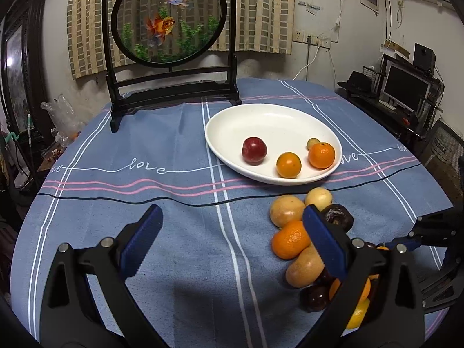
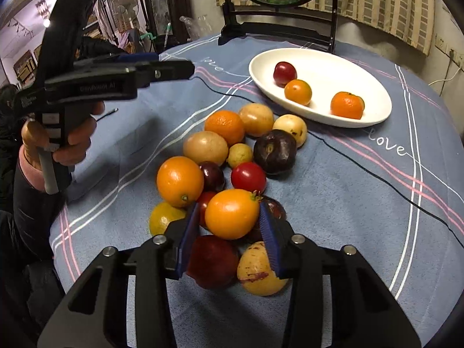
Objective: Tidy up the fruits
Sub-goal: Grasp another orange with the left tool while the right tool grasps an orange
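The right tongs (image 2: pixel 230 217) grip an orange fruit (image 2: pixel 232 214) between both blue pads, at the near end of the loose fruit pile (image 2: pixel 232 156) on the bench (image 2: pixel 333 203). The left tongs (image 1: pixel 232 243) stand wide and empty above the blue cloth, left of the pile. The white plate (image 2: pixel 374 116) beyond the pile holds a red fruit (image 2: pixel 285 74) and two oranges, well apart.

Bare tablecloth (image 1: pixel 174 232) is left free on the left and near side. The right side is crowded by a fruit pile (image 2: pixel 232 159). The far edge is blocked by a framed goldfish screen (image 1: pixel 171 43), with the white plate (image 1: pixel 232 121) beside it.
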Available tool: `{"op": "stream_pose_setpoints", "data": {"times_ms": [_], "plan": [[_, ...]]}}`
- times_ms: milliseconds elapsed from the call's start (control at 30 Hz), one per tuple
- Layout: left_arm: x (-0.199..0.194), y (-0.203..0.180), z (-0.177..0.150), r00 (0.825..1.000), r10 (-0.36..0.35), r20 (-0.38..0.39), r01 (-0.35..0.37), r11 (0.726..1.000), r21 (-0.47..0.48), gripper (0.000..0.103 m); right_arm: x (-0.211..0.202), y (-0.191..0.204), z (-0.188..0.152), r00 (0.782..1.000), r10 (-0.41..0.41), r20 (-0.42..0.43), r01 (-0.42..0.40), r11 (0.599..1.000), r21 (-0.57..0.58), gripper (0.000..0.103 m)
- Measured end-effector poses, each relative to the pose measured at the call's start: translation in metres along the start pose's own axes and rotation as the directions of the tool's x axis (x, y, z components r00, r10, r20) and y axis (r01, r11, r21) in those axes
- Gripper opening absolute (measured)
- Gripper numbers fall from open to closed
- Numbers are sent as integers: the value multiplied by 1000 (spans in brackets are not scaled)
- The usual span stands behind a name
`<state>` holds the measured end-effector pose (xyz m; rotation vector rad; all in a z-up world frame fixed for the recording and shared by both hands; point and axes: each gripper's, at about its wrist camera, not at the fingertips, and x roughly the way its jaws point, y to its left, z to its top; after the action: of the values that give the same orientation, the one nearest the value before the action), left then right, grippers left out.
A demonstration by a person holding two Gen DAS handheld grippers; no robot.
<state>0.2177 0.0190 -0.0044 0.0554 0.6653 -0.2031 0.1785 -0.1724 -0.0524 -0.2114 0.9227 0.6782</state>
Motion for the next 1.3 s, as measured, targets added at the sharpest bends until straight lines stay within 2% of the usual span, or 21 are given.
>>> {"op": "stream_pose_setpoints", "data": {"times_ms": [100, 233, 333, 400, 467, 567, 700, 767, 833, 967, 1067, 1100, 1133, 1200, 1300], "plan": [[0, 1, -1, 1000, -4, 4, 4, 1000, -4, 99, 3, 0, 0, 1000, -12, -2, 12, 1000, -5, 39], [1, -2, -4, 1000, -17, 1, 17, 1000, 0, 98, -5, -8, 1, 1000, 11, 23, -12, 999, 32, 38], [-5, -14, -14, 995, -85, -51, 85, 996, 10, 88, -24, -31, 4, 993, 64, 97, -76, 989, 128, 38], [-16, -34, -26, 986, -149, -80, 154, 986, 64, 84, -33, -48, 3, 988, 67, 137, -94, 974, 204, 38], [-26, -60, -39, 981, -162, -106, 177, 972, 153, 78, -39, -59, 3, 986, 55, 158, -94, 962, 254, 38], [-31, -82, -51, 976, -175, -130, 201, 954, 223, 69, -50, -67, 1, 978, 70, 196, -125, 951, 283, 38], [-22, -94, -60, 969, -173, -176, 211, 951, 226, 57, -61, -63, 0, 970, 67, 235, -130, 955, 265, 37], [-14, -94, -61, 968, -156, -197, 198, 957, 213, 44, -59, -63, -1, 974, 64, 219, -122, 957, 262, 34], [-10, -93, -61, 968, -153, -200, 193, 961, 198, 42, -56, -62, -3, 981, 32, 194, -83, 961, 265, 34], [-8, -92, -61, 969, -157, -192, 195, 961, 196, 41, -60, -73, -10, 979, -109, 171, 56, 957, 285, 34], [-8, -94, -63, 972, -152, -179, 189, 959, 211, 41, -58, -95, -19, 967, -224, 119, 173, 924, 341, 35], [-7, -94, -62, 973, -154, -174, 189, 959, 210, 41, -55, -104, -22, 957, -279, 82, 234, 906, 354, 35], [-7, -95, -61, 973, -155, -171, 190, 960, 208, 41, -51, -109, -23, 951, -302, 61, 261, 896, 360, 35], [-4, -95, -59, 972, -168, -167, 200, 958, 204, 41, -41, -120, -24, 940, -341, 12, 313, 875, 369, 35], [-3, -94, -60, 967, -198, -161, 228, 953, 198, 41, -29, -114, -18, 954, -300, 16, 280, 907, 316, 35]]}}
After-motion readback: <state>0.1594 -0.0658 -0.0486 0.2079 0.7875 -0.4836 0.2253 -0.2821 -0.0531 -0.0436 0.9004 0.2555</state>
